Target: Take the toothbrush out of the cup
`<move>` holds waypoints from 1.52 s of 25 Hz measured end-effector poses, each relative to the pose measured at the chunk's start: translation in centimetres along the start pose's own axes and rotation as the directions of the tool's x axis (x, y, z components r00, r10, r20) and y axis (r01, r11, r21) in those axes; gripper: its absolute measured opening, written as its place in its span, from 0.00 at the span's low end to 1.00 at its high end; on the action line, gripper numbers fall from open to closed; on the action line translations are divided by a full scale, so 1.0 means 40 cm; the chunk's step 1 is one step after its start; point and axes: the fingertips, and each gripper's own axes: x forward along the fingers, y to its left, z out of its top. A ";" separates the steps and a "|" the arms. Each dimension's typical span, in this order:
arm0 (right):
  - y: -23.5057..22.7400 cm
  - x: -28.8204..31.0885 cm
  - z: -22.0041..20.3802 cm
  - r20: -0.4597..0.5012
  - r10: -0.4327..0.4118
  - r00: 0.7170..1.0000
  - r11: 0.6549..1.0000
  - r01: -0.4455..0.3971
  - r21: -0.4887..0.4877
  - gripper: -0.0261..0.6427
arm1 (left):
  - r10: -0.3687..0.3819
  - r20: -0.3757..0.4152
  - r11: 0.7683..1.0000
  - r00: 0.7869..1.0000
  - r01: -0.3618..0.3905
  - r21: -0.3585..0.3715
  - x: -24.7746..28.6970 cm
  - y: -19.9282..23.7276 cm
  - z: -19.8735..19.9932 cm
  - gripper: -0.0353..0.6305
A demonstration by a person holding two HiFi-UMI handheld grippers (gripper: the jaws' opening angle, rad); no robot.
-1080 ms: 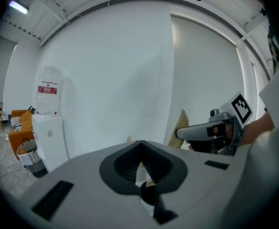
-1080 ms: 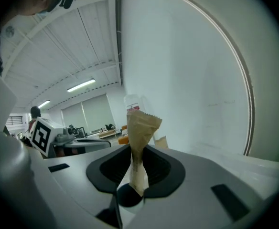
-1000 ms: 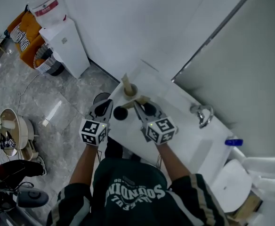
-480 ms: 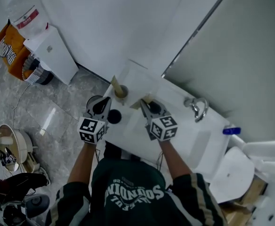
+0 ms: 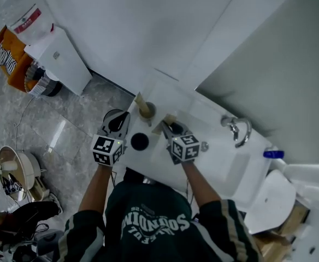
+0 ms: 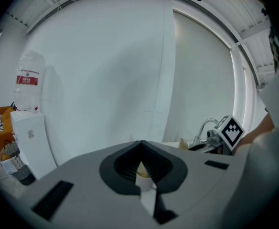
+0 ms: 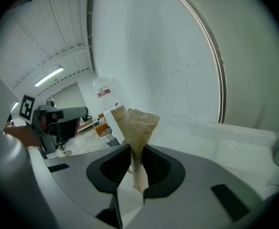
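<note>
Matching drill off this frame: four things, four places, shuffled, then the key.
1 brown paper-wrapped toothbrush
2 curved chrome tap
3 round black object
4 tan cup

A far corner of the white sink counter
B clamped in the right tongs
C wall side of the counter, right of those tongs
D near edge of the counter, left of those tongs

Pairs: 1-B, 2-C, 3-D, 4-A

We look steeply down into a washroom corner. A plain white wall meets a grey marbled tile floor. A white countertop with a chrome faucet runs below a large grey wall panel. To the left stands a white water dispenser topped by a clear bottle. A strip light glows on the ceiling.
</note>
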 end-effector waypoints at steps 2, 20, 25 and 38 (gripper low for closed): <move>-0.014 0.030 -0.018 -0.024 -0.013 1.000 1.000 0.013 0.020 0.15 | 0.001 -0.008 1.000 1.000 -0.001 -0.005 0.005 0.024 -0.005 0.05; -0.143 0.211 -0.183 -0.235 -0.032 0.971 0.925 0.118 0.362 0.14 | -0.012 -0.075 0.999 0.997 0.009 -0.033 0.054 0.137 -0.047 0.05; -0.158 0.220 -0.214 -0.297 -0.066 0.953 0.931 0.165 0.324 0.24 | -0.030 -0.074 0.999 0.997 0.027 -0.034 0.063 0.130 -0.048 0.05; -0.161 0.118 -0.093 -0.155 -0.175 0.972 0.975 0.193 0.108 0.27 | -0.018 -0.042 1.000 0.999 0.018 -0.014 0.039 0.106 -0.016 0.05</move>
